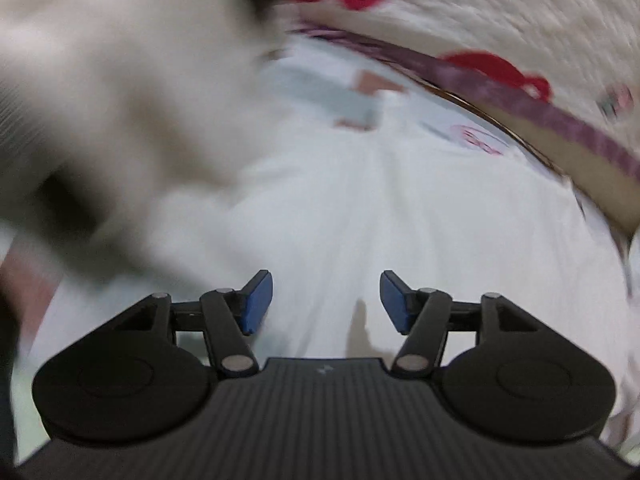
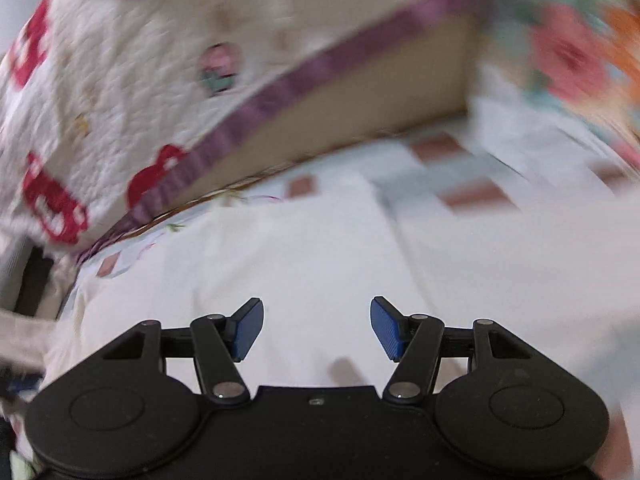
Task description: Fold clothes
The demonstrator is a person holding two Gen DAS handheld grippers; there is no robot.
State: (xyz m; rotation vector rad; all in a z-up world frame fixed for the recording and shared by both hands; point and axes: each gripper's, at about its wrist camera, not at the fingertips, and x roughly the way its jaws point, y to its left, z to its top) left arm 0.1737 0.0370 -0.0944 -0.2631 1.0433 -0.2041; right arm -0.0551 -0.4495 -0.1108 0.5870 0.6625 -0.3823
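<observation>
A white garment (image 1: 360, 220) lies spread flat on the bed below my left gripper (image 1: 326, 300), which is open and empty just above it. A blurred white fold of cloth (image 1: 100, 100) hangs close to the camera at upper left. In the right wrist view the same white garment (image 2: 300, 264) lies flat, with a straight crease running away from me. My right gripper (image 2: 316, 328) is open and empty above it. Both views are motion-blurred.
A quilted cream blanket with red shapes and a purple border (image 2: 120, 100) (image 1: 520, 20) stands folded along the far side. A checked sheet with brown squares (image 2: 472, 196) lies beyond the garment. Floral fabric (image 2: 572, 52) sits at the far right.
</observation>
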